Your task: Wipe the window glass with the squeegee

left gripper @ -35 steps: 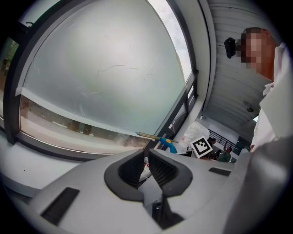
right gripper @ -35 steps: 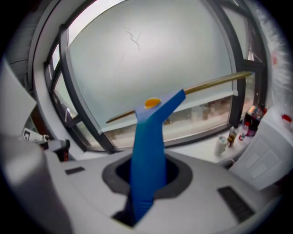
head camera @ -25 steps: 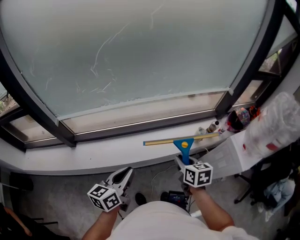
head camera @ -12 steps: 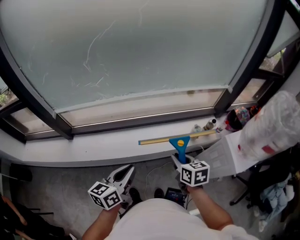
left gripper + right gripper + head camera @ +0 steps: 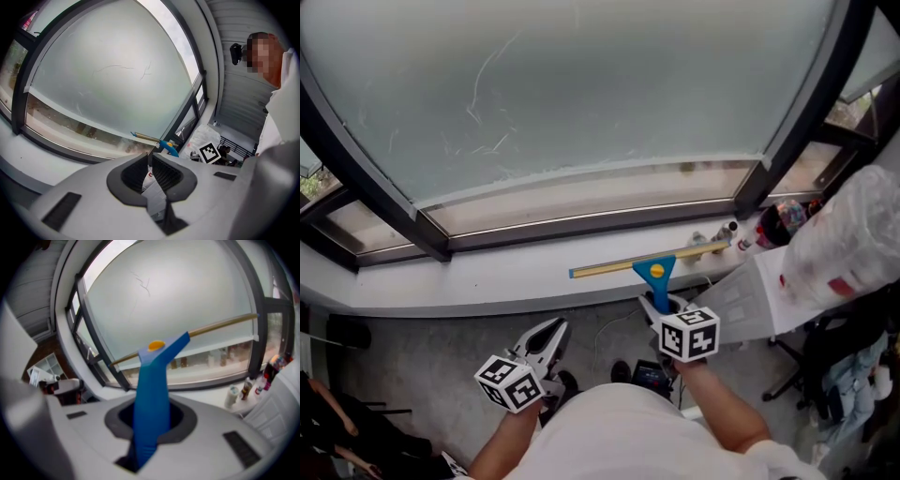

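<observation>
Below the window glass [image 5: 581,94], squeegee [image 5: 654,272] handle clamped in right tool [image 5: 660,305], blade beyond its tips; left tool [image 5: 555,331] closed.

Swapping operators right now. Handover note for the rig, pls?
Left tool: shut, empty, held low, short of the sill.
Right tool: shut on the squeegee handle; blade lies crosswise over the sill, below the glass, not on it.
Done: squeegee in hand. Streaks show on the glass, so no wipe can be confirmed.
Left: raise the blade to the glass and wipe, probably starting at the top.
</observation>
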Tool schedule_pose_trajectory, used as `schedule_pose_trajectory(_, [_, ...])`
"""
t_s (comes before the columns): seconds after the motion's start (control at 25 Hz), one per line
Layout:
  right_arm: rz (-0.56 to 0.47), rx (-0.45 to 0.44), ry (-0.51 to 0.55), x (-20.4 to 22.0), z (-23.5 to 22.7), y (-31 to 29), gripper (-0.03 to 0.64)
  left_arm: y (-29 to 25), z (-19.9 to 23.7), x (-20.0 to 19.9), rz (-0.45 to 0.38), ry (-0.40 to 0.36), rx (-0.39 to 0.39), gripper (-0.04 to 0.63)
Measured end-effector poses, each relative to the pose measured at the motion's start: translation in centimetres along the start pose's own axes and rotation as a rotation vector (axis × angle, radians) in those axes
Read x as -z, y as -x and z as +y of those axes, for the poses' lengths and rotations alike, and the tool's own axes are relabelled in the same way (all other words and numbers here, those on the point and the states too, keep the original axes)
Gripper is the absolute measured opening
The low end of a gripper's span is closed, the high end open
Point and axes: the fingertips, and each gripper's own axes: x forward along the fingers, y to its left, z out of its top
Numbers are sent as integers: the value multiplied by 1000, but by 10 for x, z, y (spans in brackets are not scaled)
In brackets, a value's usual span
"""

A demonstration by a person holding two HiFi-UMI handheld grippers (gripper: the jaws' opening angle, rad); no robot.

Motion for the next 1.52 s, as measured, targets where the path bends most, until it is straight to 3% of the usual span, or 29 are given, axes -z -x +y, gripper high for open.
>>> schedule_pose_trajectory(0.64, [-22, 51, -36, 11, 51, -16, 74, 39, 30, -22, 39, -31, 65, 52])
schedule_pose_trajectory(1.52, [-53, 68, 47, -15, 69, -10, 74, 49, 31, -33, 29, -34, 92, 52])
